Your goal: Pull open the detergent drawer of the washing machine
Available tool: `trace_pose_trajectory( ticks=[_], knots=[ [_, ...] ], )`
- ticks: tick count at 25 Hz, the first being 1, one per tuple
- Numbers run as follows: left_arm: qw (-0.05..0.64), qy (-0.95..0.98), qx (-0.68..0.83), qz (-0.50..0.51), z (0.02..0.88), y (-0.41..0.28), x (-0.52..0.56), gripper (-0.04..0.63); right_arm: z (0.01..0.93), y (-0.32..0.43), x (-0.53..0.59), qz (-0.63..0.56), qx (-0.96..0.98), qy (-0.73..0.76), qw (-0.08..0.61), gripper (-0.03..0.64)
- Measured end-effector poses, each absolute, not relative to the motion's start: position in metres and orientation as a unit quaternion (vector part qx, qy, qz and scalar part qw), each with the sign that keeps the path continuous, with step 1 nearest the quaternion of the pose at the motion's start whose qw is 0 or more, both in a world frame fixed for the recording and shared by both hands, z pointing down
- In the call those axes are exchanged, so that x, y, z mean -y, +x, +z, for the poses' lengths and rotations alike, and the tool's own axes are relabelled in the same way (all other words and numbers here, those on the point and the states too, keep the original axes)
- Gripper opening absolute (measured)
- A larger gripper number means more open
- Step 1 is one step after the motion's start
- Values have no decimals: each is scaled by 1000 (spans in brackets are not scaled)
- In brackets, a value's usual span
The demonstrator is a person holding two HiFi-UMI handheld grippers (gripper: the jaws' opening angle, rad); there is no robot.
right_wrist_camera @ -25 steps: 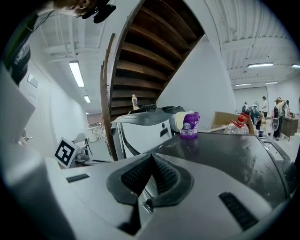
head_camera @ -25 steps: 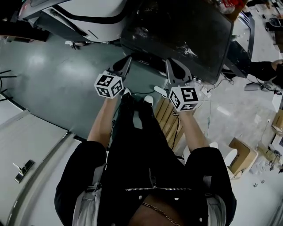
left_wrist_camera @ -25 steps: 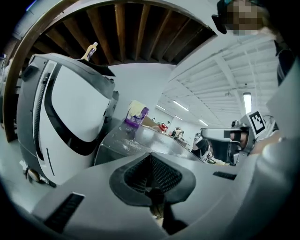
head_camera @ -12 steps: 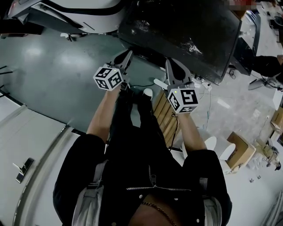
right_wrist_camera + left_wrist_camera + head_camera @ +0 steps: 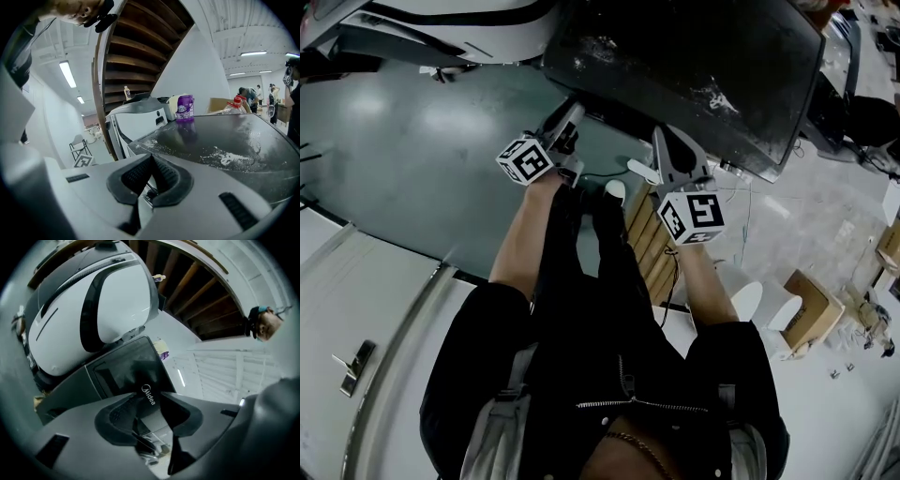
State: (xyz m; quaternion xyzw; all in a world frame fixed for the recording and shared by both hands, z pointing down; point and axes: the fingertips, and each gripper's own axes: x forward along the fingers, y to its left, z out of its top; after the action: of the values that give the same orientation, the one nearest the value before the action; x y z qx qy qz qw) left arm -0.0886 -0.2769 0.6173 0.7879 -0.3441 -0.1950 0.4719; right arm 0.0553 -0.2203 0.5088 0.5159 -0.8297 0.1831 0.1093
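Jaws of left gripper [image 5: 572, 111] just parted narrowly, empty, its cube rolled; right gripper [image 5: 660, 132] stays closed.

— Where does your head camera look?
— Steeply down from above. It takes in my left gripper [image 5: 570, 112], my right gripper [image 5: 662, 133] and the washing machine [image 5: 675, 66] just beyond them.
— And the gripper cameras?
— Both sit close. The left one, rolled, faces the machine's dark panel through jaws that have just been opening, with nothing between them. The right one skims its dusty top. All three views share that machine.
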Motion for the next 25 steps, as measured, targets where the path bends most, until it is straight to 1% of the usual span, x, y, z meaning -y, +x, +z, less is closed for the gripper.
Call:
trace_pose_trajectory(
  ticks=[1,2,4,7,12,15,21,25],
  knots=[
    [489,779,327,-218,617,-84,276,190,511,54,220,185,830,515,110,6],
    [505,767,308,-247,617,-81,276,231,512,53,219,187,830,514,111,6],
    [525,746,283,-296,615,-77,277,265,515,51,217,190,830,512,112,6],
    [540,724,273,-332,623,-73,281,309,518,50,216,193,829,513,112,6],
    [553,718,256,-335,637,-60,283,318,522,55,214,200,824,518,114,6],
    [554,714,239,-355,637,-59,291,318,523,58,211,202,821,522,115,6],
    [540,712,170,-416,624,-57,298,324,528,69,199,202,815,526,134,6],
    [534,711,166,-426,622,-59,300,322,535,76,189,212,807,534,136,6]
  ],
)
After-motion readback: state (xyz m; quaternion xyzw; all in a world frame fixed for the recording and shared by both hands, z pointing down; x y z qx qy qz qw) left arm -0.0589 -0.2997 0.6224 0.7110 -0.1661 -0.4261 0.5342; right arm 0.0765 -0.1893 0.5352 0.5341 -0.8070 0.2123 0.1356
